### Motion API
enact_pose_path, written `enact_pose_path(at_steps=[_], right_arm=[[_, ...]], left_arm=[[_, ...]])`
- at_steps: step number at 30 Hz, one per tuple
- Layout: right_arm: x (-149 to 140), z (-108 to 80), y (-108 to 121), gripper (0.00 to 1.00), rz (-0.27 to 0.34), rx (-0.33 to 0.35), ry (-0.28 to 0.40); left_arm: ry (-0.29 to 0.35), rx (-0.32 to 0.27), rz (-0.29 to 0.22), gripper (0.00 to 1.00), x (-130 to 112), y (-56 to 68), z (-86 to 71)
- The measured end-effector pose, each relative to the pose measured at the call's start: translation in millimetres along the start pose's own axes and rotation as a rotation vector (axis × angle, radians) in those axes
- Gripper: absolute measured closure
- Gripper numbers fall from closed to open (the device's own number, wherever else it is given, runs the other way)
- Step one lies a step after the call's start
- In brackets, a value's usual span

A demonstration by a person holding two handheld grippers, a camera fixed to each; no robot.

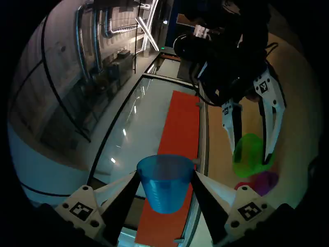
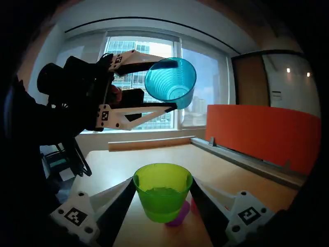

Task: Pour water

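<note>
Left gripper (image 1: 165, 177) pinches blue cup (image 1: 165, 191), right gripper (image 2: 163, 183) pinches green cup (image 2: 163, 199).
Right gripper view: blue cup tipped at 12 o'clock, purple cup (image 2: 181, 215) by green cup's base at 5, orange partition (image 2: 263, 131) at 3.

Light wooden table (image 2: 230, 177), purple cup (image 2: 180, 216) resting on it

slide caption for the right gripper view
Right gripper holds a green cup; left gripper tilts a blue cup higher up.
</note>
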State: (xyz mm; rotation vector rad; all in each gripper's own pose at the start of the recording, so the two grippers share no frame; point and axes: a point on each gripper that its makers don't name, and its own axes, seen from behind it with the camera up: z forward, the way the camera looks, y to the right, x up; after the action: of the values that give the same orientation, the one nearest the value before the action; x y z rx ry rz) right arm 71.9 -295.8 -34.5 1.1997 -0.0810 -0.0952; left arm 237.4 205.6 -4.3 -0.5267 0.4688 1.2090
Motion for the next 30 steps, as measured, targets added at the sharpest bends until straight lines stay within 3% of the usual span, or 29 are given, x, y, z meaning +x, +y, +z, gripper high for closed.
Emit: enact_pose_path(at_steps=[10, 21, 30], right_arm=[[5.7, -2.0, 0.9, 0.08, -0.002, -0.005, 0.017], [10.5, -5.0, 2.8, 0.08, -0.003, -0.011, 0.033], [16.0, -7.7, 2.1, 0.08, -0.011, -0.015, 0.042]], left_arm=[[0.001, 0.007, -0.221, 0.14, -6.2, -5.9, 4.5], [0.01, 0.022, -0.421, 0.14, -5.6, -12.8, -0.4], [0.019, 0.017, -0.632, 0.14, -8.3, -17.1, 1.5]])
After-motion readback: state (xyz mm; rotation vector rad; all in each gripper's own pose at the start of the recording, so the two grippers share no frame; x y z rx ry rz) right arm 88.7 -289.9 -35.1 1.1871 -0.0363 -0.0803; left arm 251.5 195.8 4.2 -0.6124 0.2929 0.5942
